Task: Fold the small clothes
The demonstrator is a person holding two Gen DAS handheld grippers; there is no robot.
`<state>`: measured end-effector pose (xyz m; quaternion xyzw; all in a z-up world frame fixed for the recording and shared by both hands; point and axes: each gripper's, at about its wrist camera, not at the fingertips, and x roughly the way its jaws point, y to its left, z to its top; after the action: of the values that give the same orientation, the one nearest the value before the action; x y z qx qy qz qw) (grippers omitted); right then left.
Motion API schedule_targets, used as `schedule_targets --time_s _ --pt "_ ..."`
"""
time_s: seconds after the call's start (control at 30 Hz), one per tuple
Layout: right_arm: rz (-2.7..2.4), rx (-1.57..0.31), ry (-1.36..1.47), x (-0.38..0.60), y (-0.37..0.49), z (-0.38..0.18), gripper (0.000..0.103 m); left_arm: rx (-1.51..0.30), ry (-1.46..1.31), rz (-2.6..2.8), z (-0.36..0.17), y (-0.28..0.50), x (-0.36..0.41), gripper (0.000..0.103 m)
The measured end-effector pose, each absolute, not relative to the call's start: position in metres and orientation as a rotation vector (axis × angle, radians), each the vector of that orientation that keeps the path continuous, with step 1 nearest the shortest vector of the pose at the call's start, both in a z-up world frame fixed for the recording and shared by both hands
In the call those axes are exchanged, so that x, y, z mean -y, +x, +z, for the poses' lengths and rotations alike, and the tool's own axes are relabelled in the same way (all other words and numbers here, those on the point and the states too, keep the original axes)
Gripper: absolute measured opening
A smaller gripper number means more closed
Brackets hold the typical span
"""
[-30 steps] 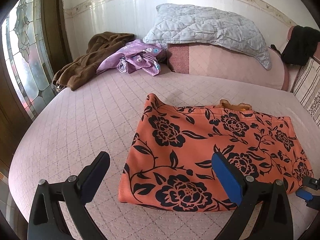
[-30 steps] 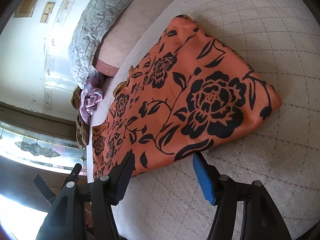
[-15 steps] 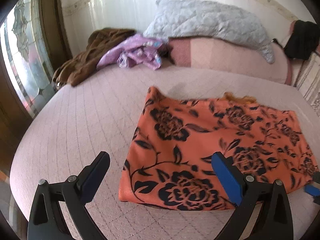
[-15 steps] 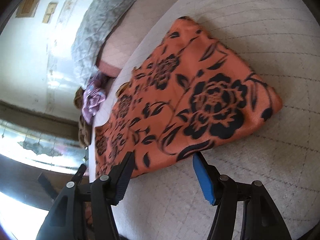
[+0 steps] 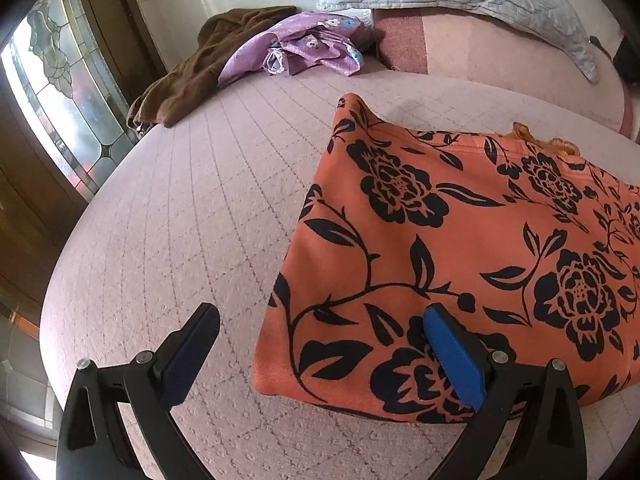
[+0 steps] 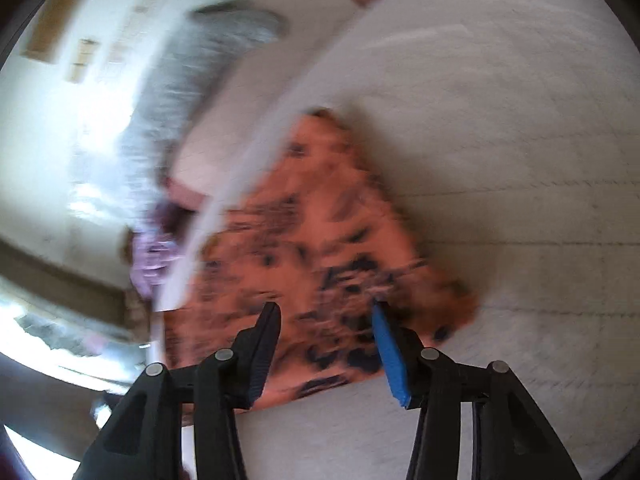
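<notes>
Pink bed [image 5: 168,216] bears folded orange garment [image 5: 460,240].

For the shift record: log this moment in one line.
stage: approach | orange floral garment: folded flat on bed | left hand-held gripper: open at its near-left corner | right hand-held gripper: open, view blurred

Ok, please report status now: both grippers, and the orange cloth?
Left gripper open, over orange cloth corner. Right gripper open, view blurred. Cloth flat on bed, ungrasped. Nothing blocking.
</notes>
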<state>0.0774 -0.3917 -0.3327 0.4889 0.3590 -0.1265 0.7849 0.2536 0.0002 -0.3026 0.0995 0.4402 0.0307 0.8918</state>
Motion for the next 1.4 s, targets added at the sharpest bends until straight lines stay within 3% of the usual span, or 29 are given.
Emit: schedule_targets --time_s 0.33,0.7,0.9,1.3,1.4 --pt "-0.153 -0.714 1.042 0.383 0.070 -0.315 0.041 -0.772 0.197 0.002 -0.270 0.227 0.007 0.102" --pt "-0.040 -0.742 0.898 0.338 0.090 -0.301 0.042 -0.738 0.172 -0.039 -0.258 0.223 0.003 0.102" --pt "-0.012 -0.772 0.885 0.328 0.093 -0.304 0.048 -0.721 0.169 -0.051 -0.254 0.222 0.003 0.102" --pt "0.004 -0.792 0.881 0.325 0.091 -0.306 0.049 -0.697 0.190 -0.067 -0.253 0.218 0.010 0.102" --pt "0.011 -0.813 0.899 0.326 0.088 -0.311 0.054 -0.700 0.188 -0.070 -0.253 0.219 0.011 0.102"
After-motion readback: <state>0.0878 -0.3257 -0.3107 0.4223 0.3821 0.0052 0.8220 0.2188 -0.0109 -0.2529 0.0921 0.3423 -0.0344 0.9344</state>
